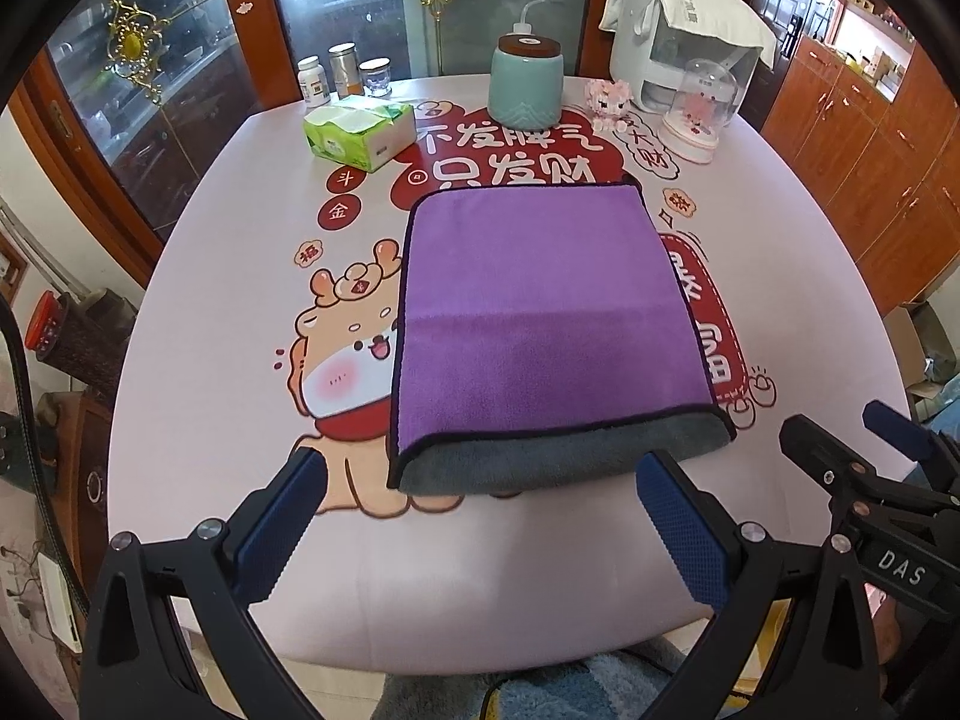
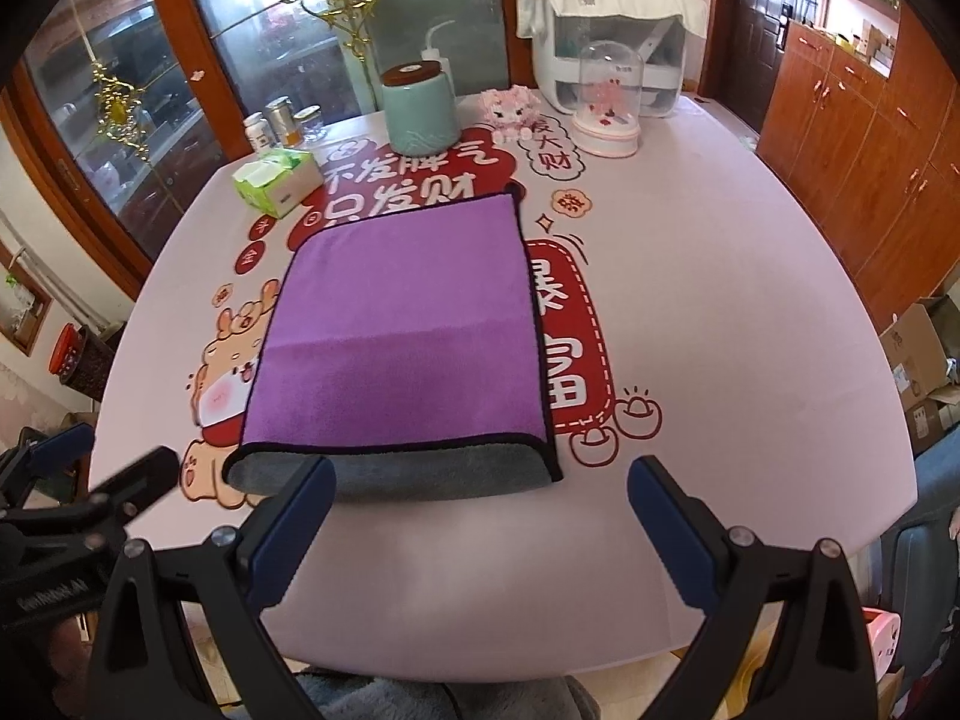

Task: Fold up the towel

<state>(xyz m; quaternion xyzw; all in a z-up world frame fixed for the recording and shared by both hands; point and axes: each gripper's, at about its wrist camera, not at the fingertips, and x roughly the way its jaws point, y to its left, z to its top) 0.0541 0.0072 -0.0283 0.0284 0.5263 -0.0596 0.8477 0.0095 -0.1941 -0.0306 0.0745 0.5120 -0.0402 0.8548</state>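
Observation:
A purple towel point(image 1: 528, 312) with a black hem and grey underside lies folded flat on the printed table point(image 1: 240, 420); its grey lower layer sticks out at the near edge. It also shows in the right wrist view point(image 2: 408, 324). My left gripper point(image 1: 480, 480) is open and empty, just short of the towel's near edge. My right gripper point(image 2: 480, 486) is open and empty, also at the near edge, its left finger point(image 2: 300, 516) overlapping the grey layer in view. The right gripper shows at the right of the left wrist view point(image 1: 852, 438).
At the table's far side stand a green tissue pack point(image 1: 360, 129), three small jars point(image 1: 342, 78), a teal canister point(image 1: 527, 81), a pink plush toy point(image 1: 609, 99), a glass dome ornament point(image 1: 699, 111) and a white appliance point(image 1: 678, 42). Wooden cabinets point(image 1: 870, 138) line the right.

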